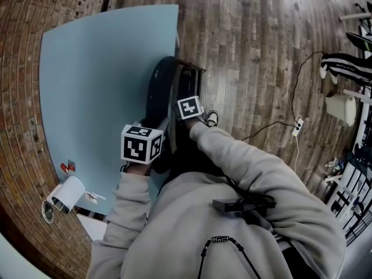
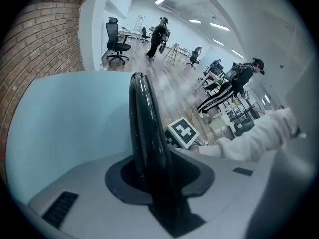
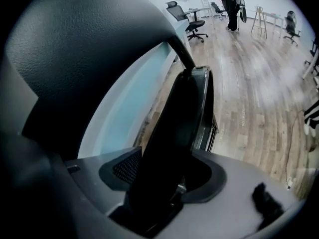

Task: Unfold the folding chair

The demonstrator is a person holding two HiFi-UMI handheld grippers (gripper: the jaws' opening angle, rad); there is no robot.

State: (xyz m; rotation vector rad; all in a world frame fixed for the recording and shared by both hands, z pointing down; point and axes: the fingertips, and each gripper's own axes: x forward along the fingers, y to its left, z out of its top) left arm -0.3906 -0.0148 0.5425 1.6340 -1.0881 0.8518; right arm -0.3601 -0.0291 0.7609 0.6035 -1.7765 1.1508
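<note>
Both are pointing steeply down onto the upright folding chair, at its top edge: left gripper pinching, right gripper spread astride.

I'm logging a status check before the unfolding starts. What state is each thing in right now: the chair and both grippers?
folding chair: folded flat, standing upright beside the blue panel.
left gripper: shut on the folding chair's thin rim.
right gripper: open wide, a thicker edge of the folding chair between its jaws, no grip evident.
</note>
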